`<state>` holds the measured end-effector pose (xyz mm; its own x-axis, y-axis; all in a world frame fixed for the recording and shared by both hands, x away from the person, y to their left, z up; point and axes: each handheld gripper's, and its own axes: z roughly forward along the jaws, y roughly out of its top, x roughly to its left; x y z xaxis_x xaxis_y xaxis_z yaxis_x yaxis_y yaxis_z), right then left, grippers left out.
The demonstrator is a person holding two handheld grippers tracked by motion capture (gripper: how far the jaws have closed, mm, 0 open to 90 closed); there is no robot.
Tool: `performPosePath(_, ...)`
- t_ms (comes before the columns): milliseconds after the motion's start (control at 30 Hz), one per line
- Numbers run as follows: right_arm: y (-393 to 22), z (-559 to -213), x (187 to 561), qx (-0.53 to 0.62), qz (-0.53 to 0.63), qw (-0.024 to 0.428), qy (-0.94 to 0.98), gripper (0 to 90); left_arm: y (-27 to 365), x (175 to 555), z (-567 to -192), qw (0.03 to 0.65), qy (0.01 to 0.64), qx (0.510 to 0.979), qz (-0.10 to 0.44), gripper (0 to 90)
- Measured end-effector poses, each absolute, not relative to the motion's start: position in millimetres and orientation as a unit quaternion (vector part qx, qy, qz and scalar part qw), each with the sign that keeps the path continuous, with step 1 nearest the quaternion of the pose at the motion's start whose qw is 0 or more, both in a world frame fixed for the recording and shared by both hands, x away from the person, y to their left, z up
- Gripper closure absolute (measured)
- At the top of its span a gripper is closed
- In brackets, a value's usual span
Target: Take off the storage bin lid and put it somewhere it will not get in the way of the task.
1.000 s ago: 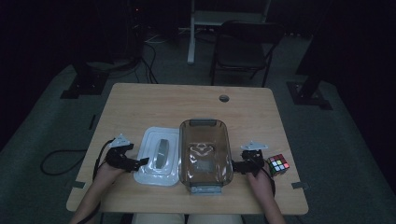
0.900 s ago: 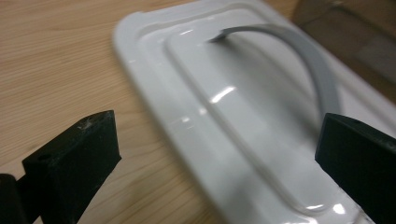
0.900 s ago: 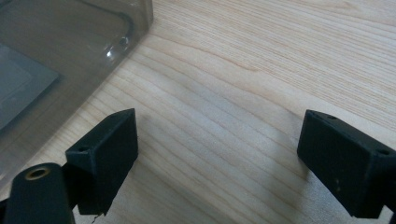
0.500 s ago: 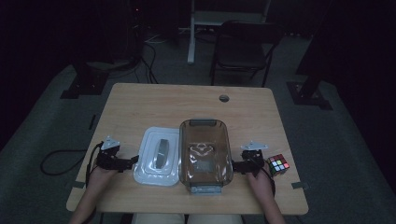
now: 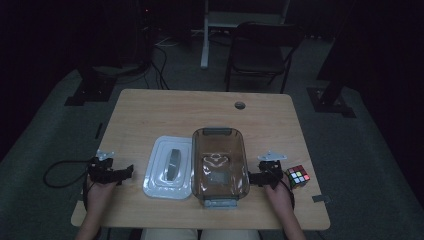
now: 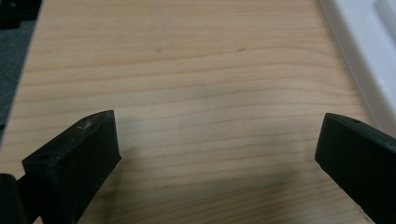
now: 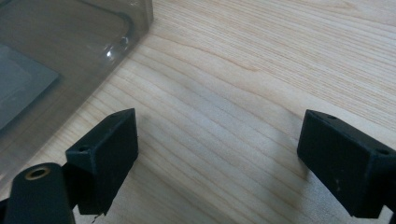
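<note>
A clear brownish plastic container (image 5: 220,165) sits on the wooden table (image 5: 200,112), and its white lid (image 5: 169,167) lies flat just to its left. My left gripper (image 5: 127,172) rests near the table's left edge, open, a short way left of the lid; the lid's edge (image 6: 359,60) shows at the right of the left gripper view. My right gripper (image 5: 252,179) is open beside the container's right wall (image 7: 70,70), with only bare wood between its jaws. A colourful puzzle cube (image 5: 297,176) stands just right of the right hand.
A round cable hole (image 5: 240,105) is in the table's far side. A dark chair (image 5: 260,50) and a white desk leg (image 5: 205,35) stand behind the table. A black cable (image 5: 60,172) loops off the left edge.
My left gripper has drawn back leftwards, away from the white lid, toward the table's left edge. The right gripper has stayed beside the container.
</note>
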<state>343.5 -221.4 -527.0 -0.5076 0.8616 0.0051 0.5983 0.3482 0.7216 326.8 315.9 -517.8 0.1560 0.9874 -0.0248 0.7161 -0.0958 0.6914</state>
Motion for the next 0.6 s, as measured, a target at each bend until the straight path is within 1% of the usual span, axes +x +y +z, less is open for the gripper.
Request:
performPosePath(67, -221.4, -527.0, 343.5, 0.457, 0.342, 0.193, 0.798, 12.1, 316.5, 326.4, -519.0, 0.275, 0.608, 0.705, 0.240, 0.6)
performPosePath(200, -221.7, -527.0, 344.0, 0.455, 0.342, 0.192, 0.799, 12.1, 317.7, 327.0, -522.1, 0.269, 0.609, 0.707, 0.238, 0.6)
performPosePath(433, -220.6, -526.9, 344.1, 0.460, 0.340, 0.193, 0.797, 12.1, 318.1, 327.2, -523.5, 0.273, 0.614, 0.699, 0.246, 0.6)
performPosePath(600, -219.6, -524.5, 343.9, 0.459, 0.330, 0.186, 0.804, 12.2, 318.0, 327.2, -523.6, 0.274, 0.614, 0.698, 0.246, 0.6)
